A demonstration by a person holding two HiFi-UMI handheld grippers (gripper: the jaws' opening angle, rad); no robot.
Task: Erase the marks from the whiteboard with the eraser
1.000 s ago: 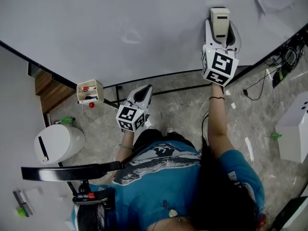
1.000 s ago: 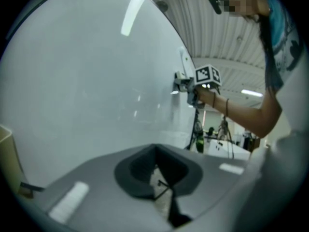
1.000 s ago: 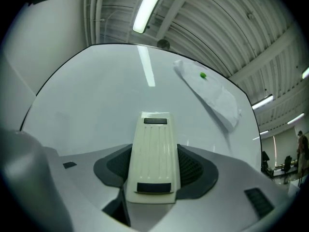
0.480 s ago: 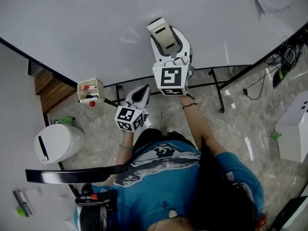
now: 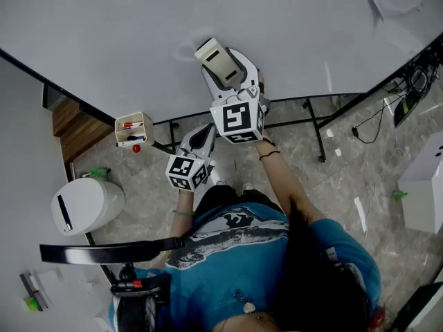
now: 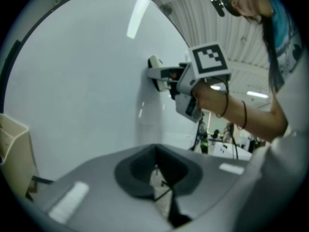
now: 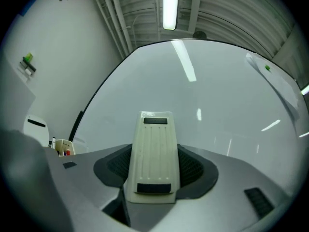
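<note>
Most likely an office or lab workroom; a large whiteboard on a black-legged stand fills the far side; a small marker holder hangs at its near left edge; the floor is grey stone-pattern tile, with loose cables at far right; a white bin stands left; overhead, a strip light on a ribbed ceiling.

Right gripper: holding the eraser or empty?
Holding it. The right gripper is shut on the cream eraser, jaws against both its sides in the right gripper view, facing the whiteboard.
</note>
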